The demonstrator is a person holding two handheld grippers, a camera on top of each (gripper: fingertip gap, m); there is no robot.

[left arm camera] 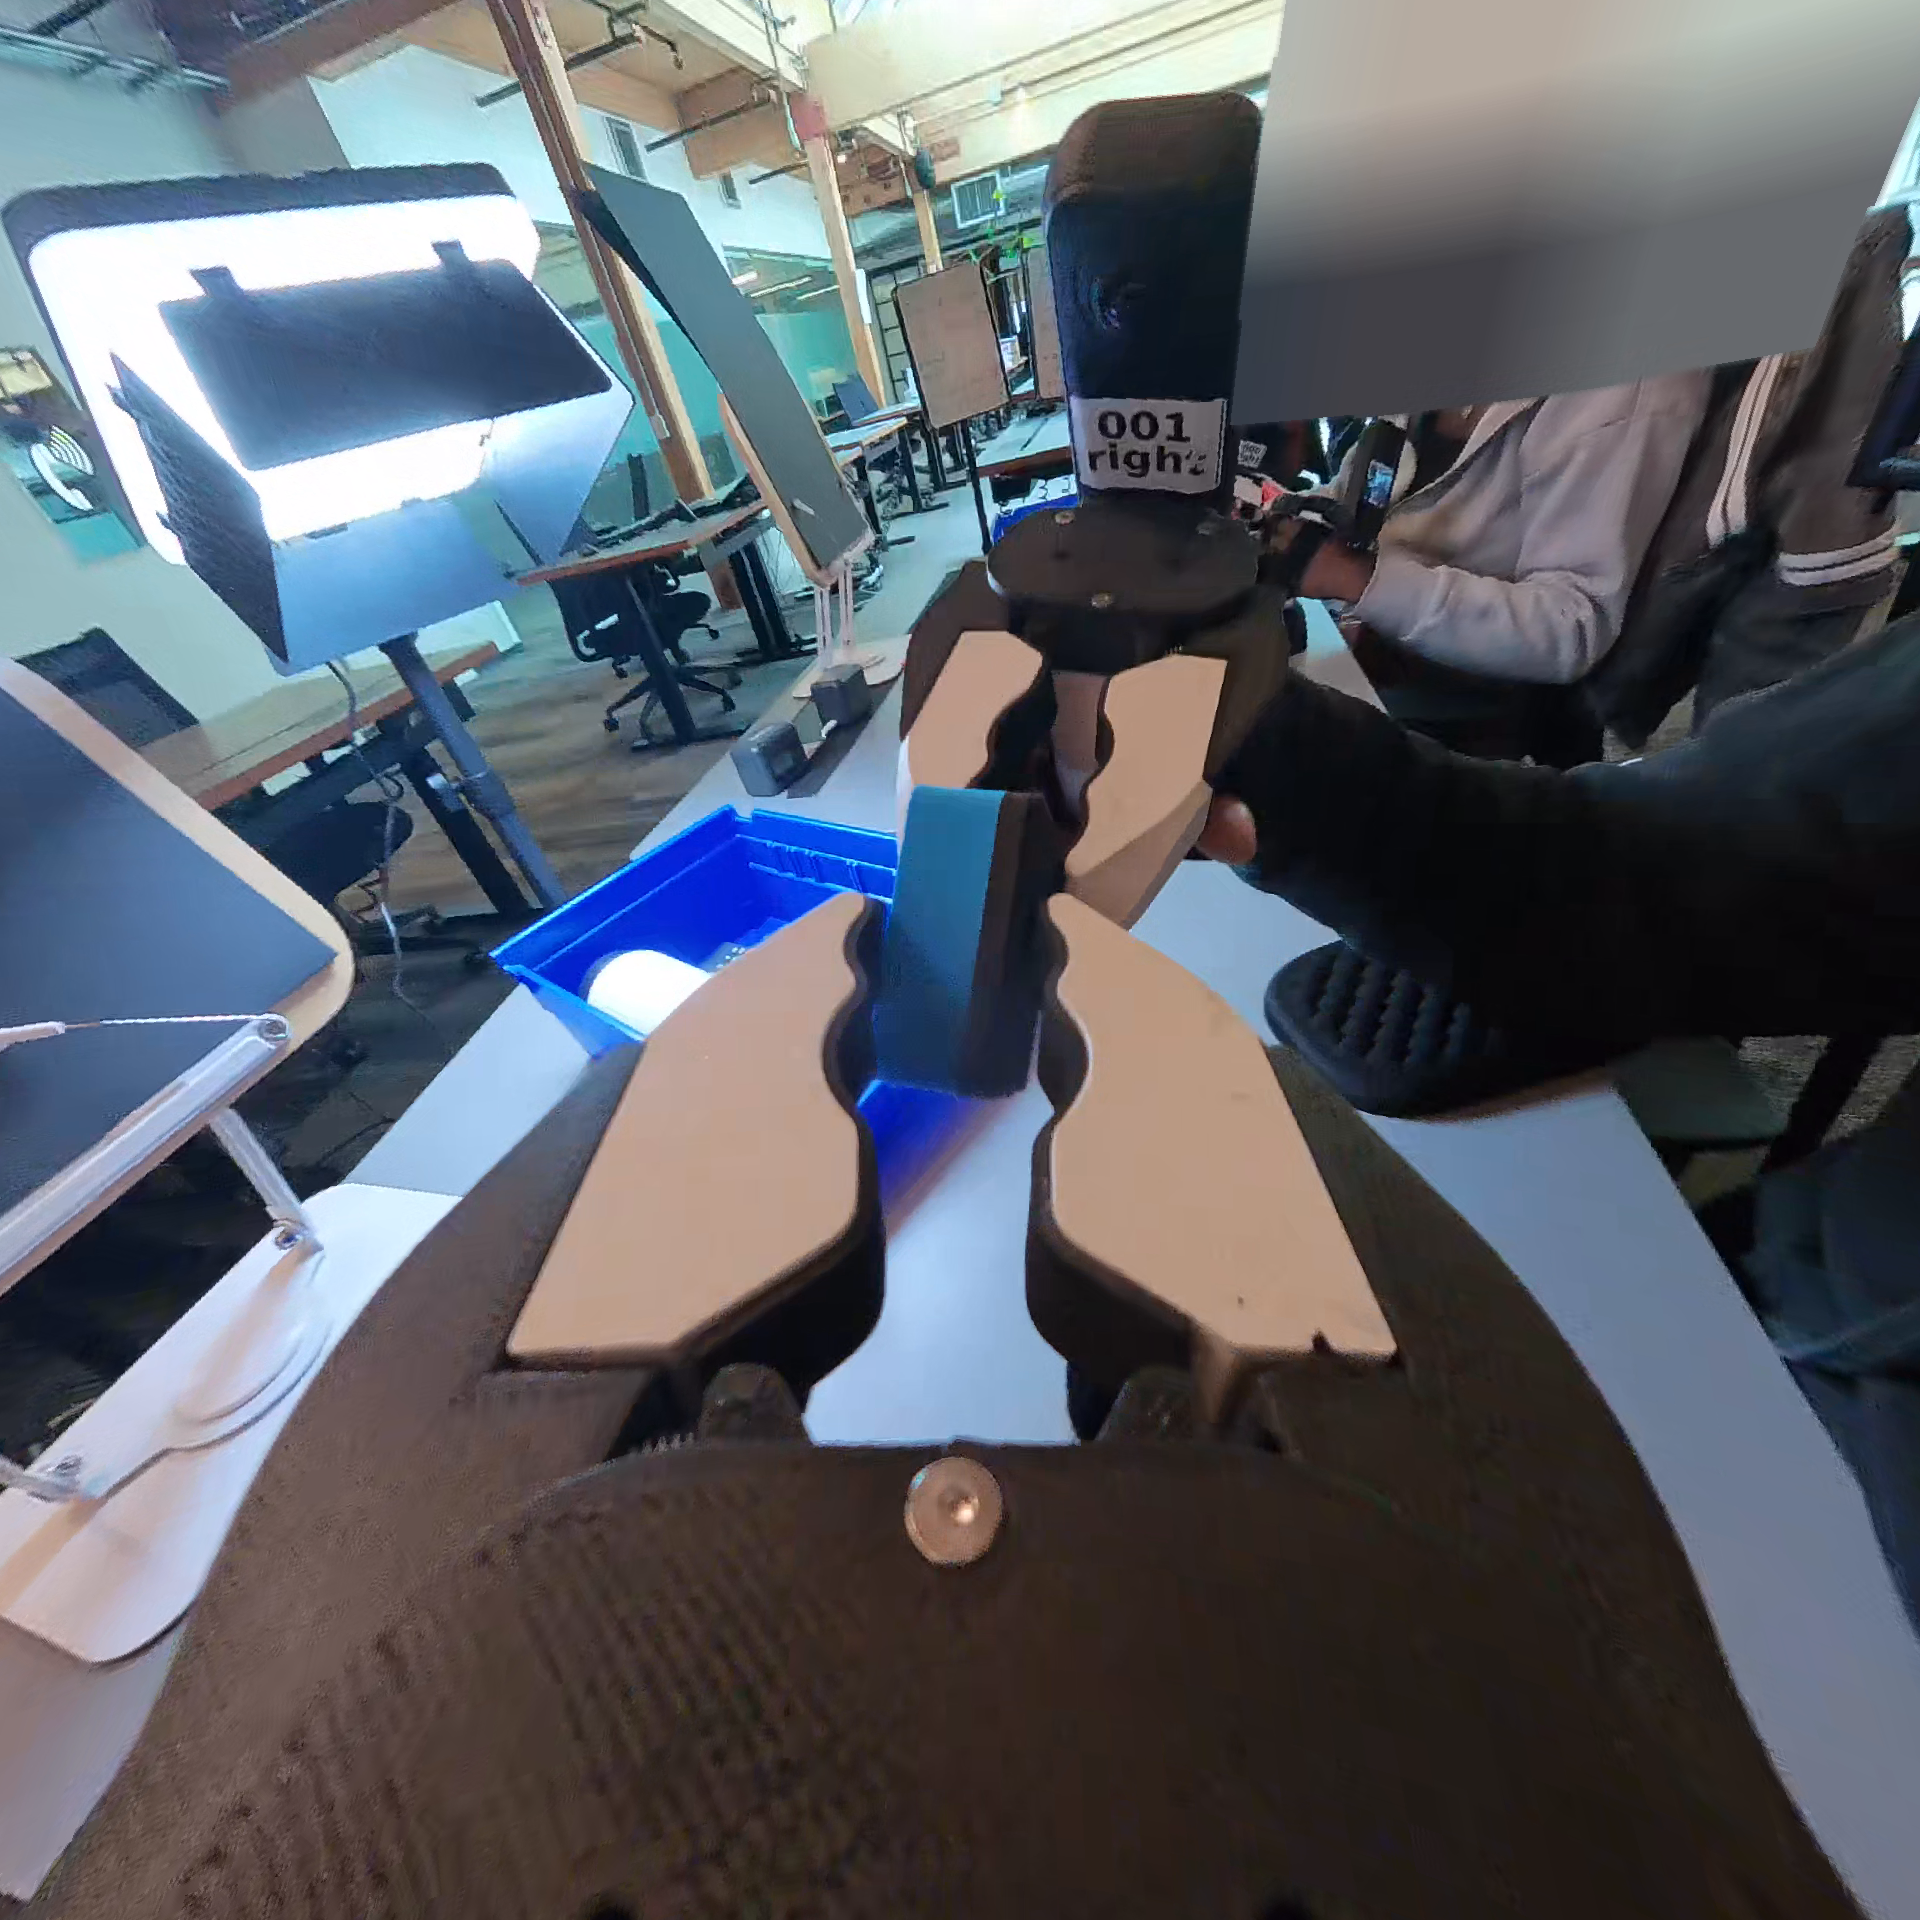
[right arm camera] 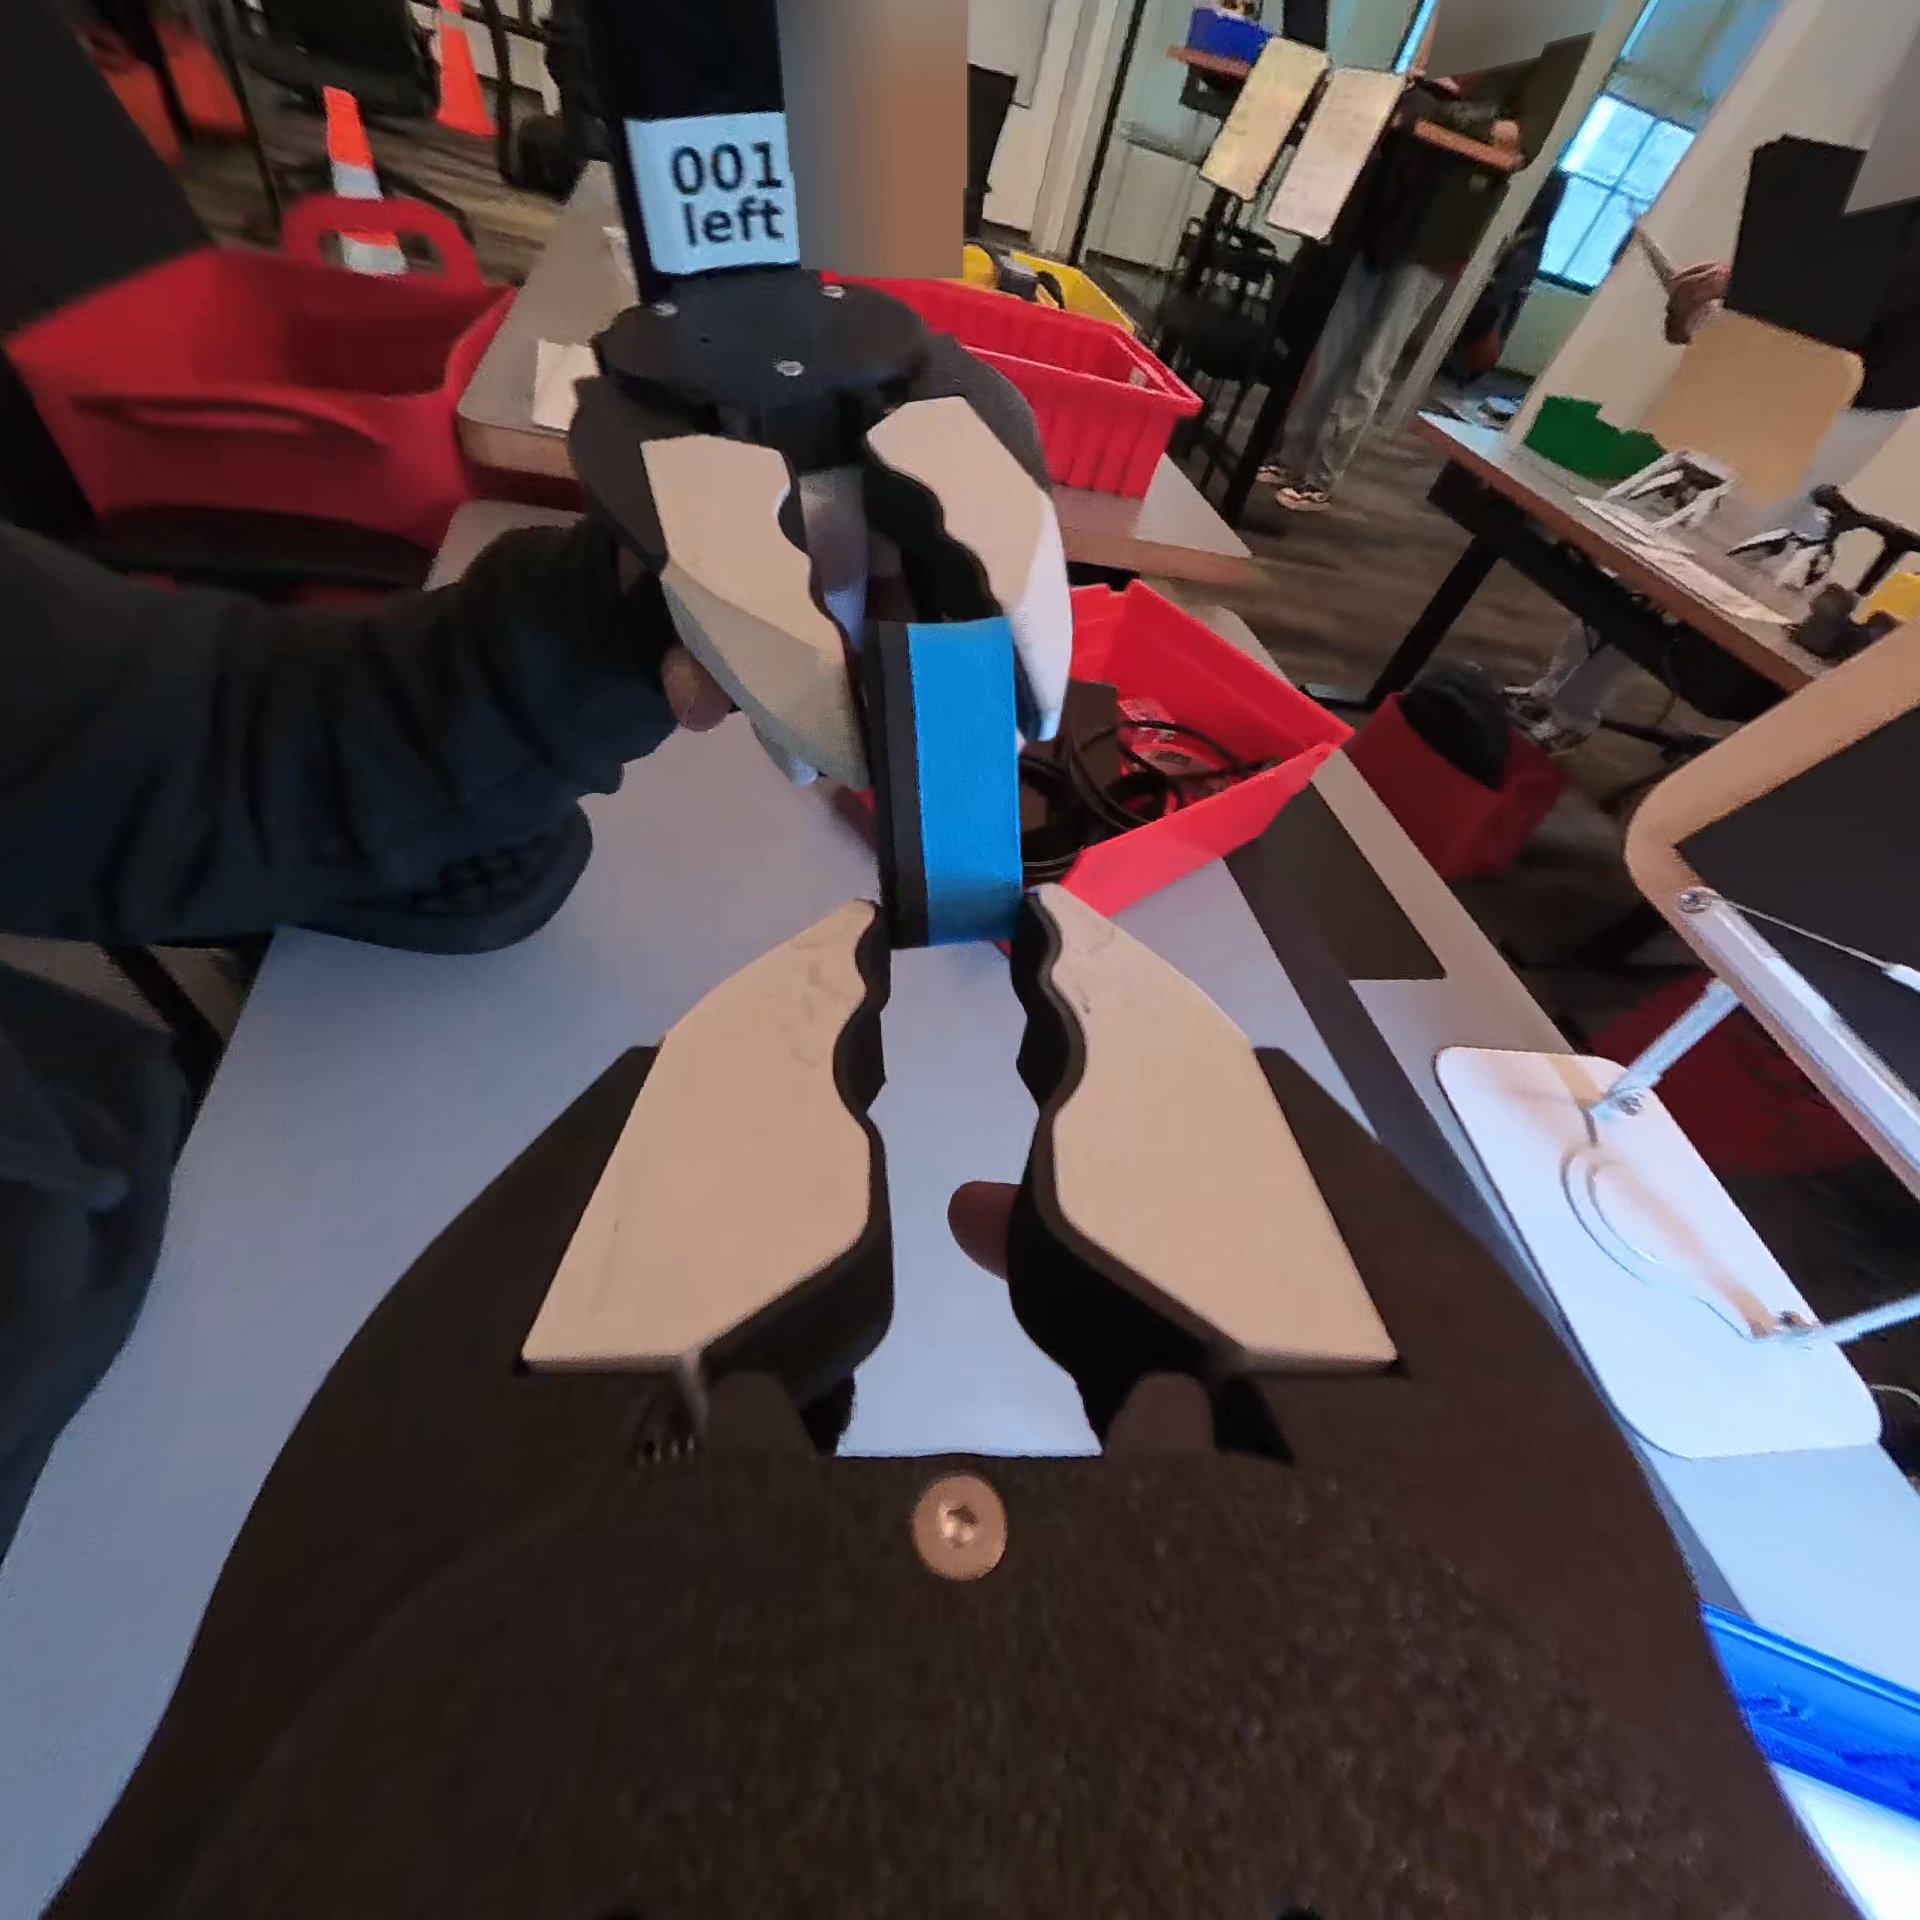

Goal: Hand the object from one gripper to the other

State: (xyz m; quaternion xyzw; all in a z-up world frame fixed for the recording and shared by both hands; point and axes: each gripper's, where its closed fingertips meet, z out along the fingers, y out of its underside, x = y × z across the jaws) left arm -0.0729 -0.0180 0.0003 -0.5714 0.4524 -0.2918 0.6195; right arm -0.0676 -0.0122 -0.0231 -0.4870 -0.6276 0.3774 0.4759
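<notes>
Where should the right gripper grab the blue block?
The free end pointing at the right gripper, coming straight on, opposite the left gripper holding the far end. The blue block is long and narrow, so one finger fits on each side.

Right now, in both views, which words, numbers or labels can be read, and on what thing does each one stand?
I do not quote writing; these things bear it:
White printed label on the black post of the right gripper: legible.
White printed label on the black post of the left gripper: legible.
Paper sheets on far stands: too small to read.
Blue-and-black block between the grippers: no writing shows.
</notes>
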